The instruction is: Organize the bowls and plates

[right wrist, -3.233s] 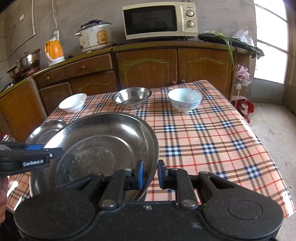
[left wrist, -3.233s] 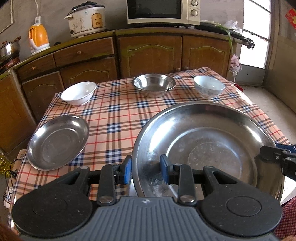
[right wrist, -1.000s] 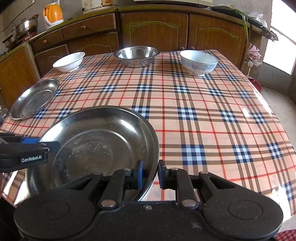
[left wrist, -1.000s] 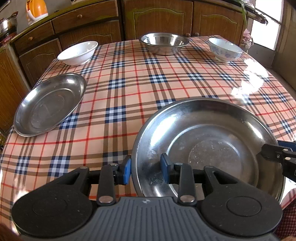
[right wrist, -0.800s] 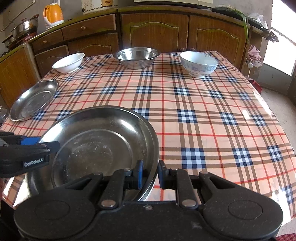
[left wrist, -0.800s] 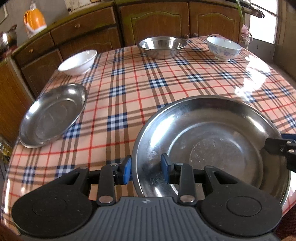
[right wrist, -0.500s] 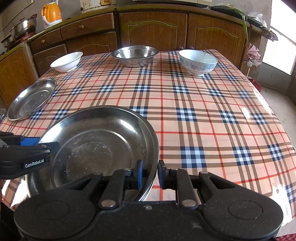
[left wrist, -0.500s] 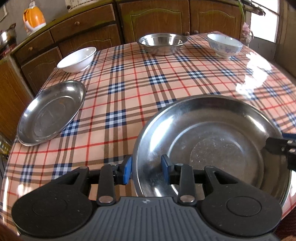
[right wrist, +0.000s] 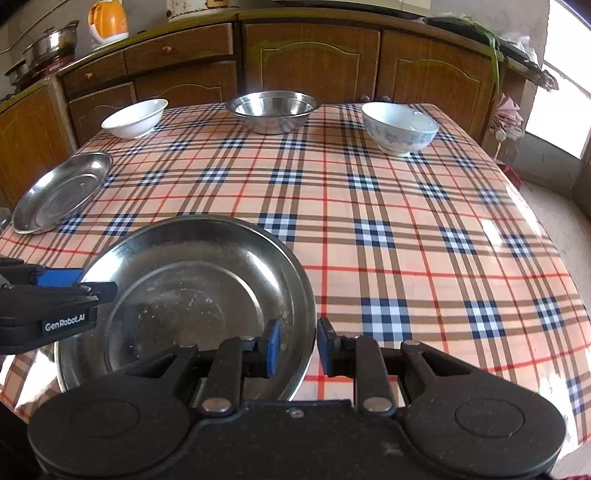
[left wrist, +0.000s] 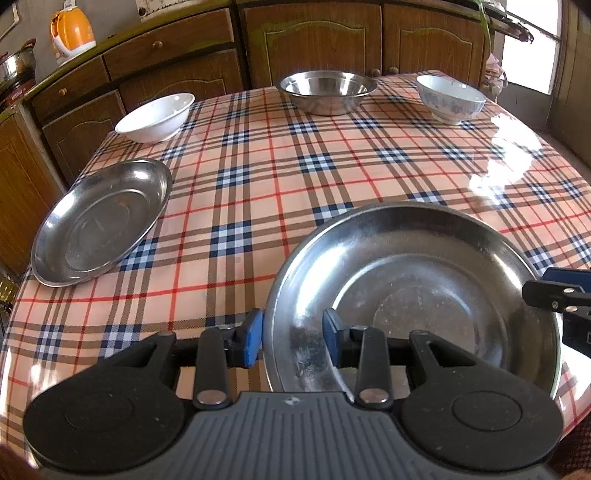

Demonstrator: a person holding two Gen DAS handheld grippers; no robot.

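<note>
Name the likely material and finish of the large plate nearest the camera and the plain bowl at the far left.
Large plate: probably stainless steel, shiny with dulled, scuffed centre; mirror-like glare. Plain bowl: likely glazed ceramic, possibly melamine; smooth opaque white.

surface cloth (right wrist: 369, 206): peach plaid, red, tan and navy-white checks | large plate (left wrist: 413, 280): silver steel | small plate (left wrist: 99, 221): silver steel | metal bowl (left wrist: 328, 90): silver | plain bowl (left wrist: 155, 117): white | patterned bowl (left wrist: 450, 99): white, blue floral | left claw (left wrist: 291, 334): black, blue pads | cabinets (right wrist: 314, 62): brown wood | kettle (left wrist: 72, 31): orange
</note>
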